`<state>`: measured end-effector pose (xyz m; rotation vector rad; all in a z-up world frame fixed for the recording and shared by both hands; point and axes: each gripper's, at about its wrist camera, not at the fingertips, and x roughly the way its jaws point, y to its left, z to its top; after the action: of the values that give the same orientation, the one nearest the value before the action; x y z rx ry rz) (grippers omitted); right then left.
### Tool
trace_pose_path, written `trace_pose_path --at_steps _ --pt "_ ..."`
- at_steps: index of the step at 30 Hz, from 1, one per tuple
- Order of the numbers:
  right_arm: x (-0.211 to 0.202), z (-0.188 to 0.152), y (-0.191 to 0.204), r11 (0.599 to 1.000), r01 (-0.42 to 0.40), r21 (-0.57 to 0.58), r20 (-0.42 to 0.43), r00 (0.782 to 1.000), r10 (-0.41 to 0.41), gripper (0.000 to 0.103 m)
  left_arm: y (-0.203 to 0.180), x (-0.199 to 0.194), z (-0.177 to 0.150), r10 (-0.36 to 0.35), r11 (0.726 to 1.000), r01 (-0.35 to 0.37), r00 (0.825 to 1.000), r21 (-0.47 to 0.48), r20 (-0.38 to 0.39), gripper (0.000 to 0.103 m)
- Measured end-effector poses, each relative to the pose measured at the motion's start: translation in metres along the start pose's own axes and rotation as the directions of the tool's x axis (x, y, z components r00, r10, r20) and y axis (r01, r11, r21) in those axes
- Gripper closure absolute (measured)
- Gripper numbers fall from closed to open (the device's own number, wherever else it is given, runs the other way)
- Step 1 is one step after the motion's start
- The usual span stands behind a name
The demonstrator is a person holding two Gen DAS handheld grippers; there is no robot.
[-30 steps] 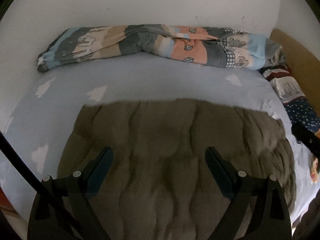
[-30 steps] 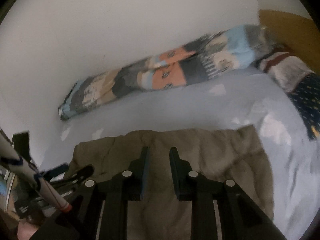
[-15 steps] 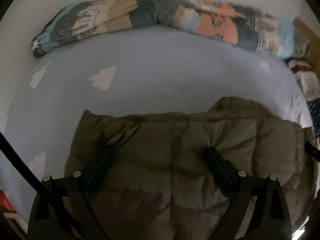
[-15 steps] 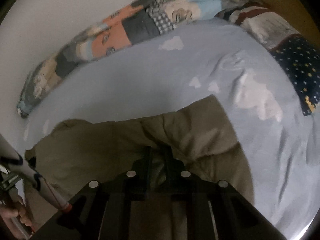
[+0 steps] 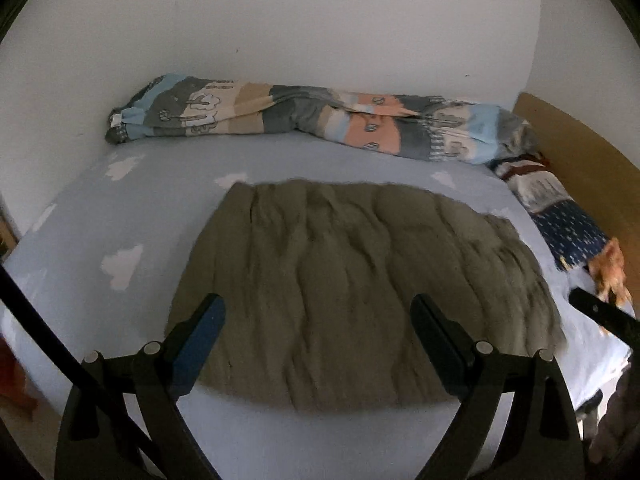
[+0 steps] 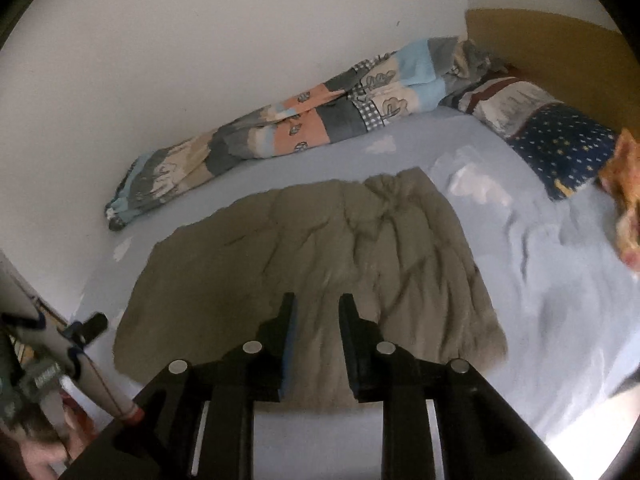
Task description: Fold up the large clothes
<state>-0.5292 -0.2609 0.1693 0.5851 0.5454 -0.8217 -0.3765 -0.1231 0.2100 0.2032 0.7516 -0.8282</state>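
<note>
Bed w/ light blue cloud sheet fills the view. Olive puffy jacket lies folded flat on it, right in front of both grippers. Patchwork duvet is rolled up along the wall, well beyond the jacket. Pillows sit off to the right. Left gripper is spread wide, nothing in it; right gripper has just a narrow gap, also empty, both above the jacket's near edge.

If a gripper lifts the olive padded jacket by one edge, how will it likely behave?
The jacket looks puffy and creased, so it would probably droop rather than hold flat. Its quilted bulk suggests it is light for its size. Lying loose on the bedsheet, it may slide when pushed.
</note>
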Motion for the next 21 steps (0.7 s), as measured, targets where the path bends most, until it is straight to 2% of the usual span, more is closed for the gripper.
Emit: trace_pose_path --at_steps 5,9,11,13,15,17,19,21 --pt "-0.061 -0.044 0.018 0.999 0.006 -0.045 0.021 1.000 -0.005 0.076 -0.025 -0.077 -0.056 -0.033 0.996 0.031 0.999 0.080 0.027 0.010" --pt "-0.117 -0.075 0.033 0.997 -0.025 -0.067 0.040 0.999 0.027 0.074 -0.032 -0.141 -0.080 -0.066 0.994 0.059 0.996 0.094 0.066 0.010" --pt "-0.148 -0.086 0.042 0.994 -0.054 -0.091 0.067 0.996 0.061 0.064 -0.032 -0.164 -0.081 -0.086 0.993 0.078 0.993 0.092 0.080 0.010" --pt "-0.179 -0.093 0.056 0.988 -0.069 -0.138 0.106 0.991 0.084 0.055 -0.030 -0.194 -0.081 -0.074 0.994 0.063 0.988 0.087 0.133 0.010" --pt "-0.210 -0.094 0.066 0.980 -0.096 -0.176 0.154 0.980 0.124 0.051 -0.023 -0.227 -0.072 -0.071 0.996 0.060 0.979 0.062 0.189 0.010" --pt "-0.238 -0.091 0.073 0.975 -0.108 -0.192 0.199 0.969 0.147 0.045 -0.018 -0.251 -0.060 -0.035 0.999 0.028 0.971 0.034 0.238 0.009" --pt "-0.265 -0.085 0.078 0.974 -0.115 -0.194 0.255 0.953 0.163 0.042 -0.017 -0.278 -0.049 -0.021 1.000 0.018 0.961 0.014 0.275 0.008" --pt "-0.298 -0.079 0.084 0.974 -0.106 -0.202 0.335 0.927 0.170 0.033 -0.013 -0.301 -0.035 -0.013 1.000 0.010 0.946 0.010 0.323 0.005"
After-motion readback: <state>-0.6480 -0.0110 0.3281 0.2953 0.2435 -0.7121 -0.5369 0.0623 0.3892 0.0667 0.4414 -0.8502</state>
